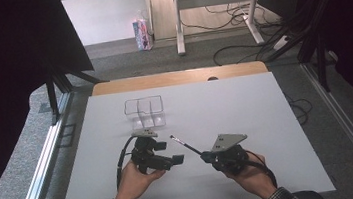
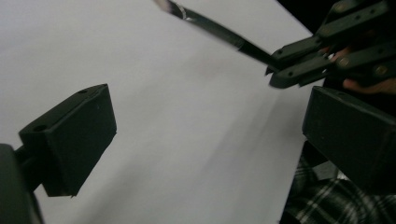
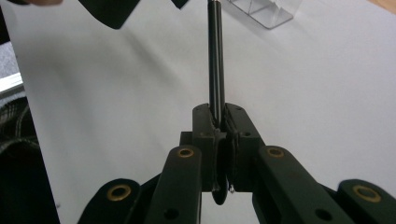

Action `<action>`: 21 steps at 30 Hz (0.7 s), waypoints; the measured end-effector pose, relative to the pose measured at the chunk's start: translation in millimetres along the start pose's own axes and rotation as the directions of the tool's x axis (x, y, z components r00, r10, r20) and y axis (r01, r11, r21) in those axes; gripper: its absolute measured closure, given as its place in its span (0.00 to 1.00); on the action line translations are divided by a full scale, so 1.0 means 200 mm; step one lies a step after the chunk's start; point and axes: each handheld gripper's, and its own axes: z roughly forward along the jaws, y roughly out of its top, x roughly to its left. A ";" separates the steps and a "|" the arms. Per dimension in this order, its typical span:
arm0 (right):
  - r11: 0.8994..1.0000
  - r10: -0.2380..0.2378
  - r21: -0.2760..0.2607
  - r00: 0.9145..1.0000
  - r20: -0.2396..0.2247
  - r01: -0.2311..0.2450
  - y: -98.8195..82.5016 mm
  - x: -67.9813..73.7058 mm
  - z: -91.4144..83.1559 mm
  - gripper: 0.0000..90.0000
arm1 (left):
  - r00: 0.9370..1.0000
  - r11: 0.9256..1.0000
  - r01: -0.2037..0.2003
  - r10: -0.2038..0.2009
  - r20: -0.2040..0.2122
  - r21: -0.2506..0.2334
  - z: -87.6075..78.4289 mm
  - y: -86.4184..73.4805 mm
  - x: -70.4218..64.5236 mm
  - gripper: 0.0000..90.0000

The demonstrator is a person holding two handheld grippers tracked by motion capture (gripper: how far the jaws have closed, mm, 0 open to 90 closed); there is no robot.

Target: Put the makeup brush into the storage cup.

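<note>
Right hand-held gripper (image 1: 205,156), lower centre-right of the high view, clamped tight on one end of a thin black rod (image 1: 186,145) with a metal band near its far tip, possibly a slim brush or pen; cannot tell which. Rod slanted up and to the left from the jaws, raised off the white worktop (image 1: 247,121), tip at about mid-frame. In the right gripper view, jaws closed together at centre (image 3: 218,122) with the rod (image 3: 215,56) running straight up to the top edge between them. In the left gripper view, same rod (image 2: 219,31) crossing the upper part of the frame from top centre down to the right hand-held gripper (image 2: 275,70) at upper right, fingers of the holding hand just behind it.

Left hand-held gripper (image 1: 174,161), lower centre-left of the high view, jaws spread wide with nothing between them, turned toward the right one and close beside it without touching. In its own view, two black jaw blocks well apart at lower left and right edge, bare worktop between.

Clear plastic tray (image 1: 145,112) with compartments, upper centre-left of the worktop, beyond the left hand-held gripper; a corner of it (image 3: 261,11) at the top of the right gripper view. Plaid sleeves at the bottom edge of the high view.
</note>
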 end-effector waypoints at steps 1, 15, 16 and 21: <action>1.000 0.006 -0.010 1.000 -0.001 -0.006 0.00 0.01 0.00 0.92 | 1.000 1.000 0.000 0.000 0.005 -0.004 0.00 0.00 0.00 0.07; 0.997 0.028 -0.074 0.999 -0.015 -0.029 0.01 0.07 0.04 0.92 | 0.981 0.995 0.083 -0.073 0.178 -0.050 0.05 0.01 0.02 0.61; 0.997 0.026 -0.075 1.000 -0.016 -0.027 0.01 0.07 0.04 0.92 | 0.979 0.995 0.089 -0.078 0.191 -0.051 0.05 0.01 0.02 0.63; 0.996 0.020 -0.081 0.999 -0.027 -0.023 0.01 0.08 0.05 0.92 | 0.973 0.995 0.085 -0.072 0.218 -0.048 0.06 0.00 0.01 0.75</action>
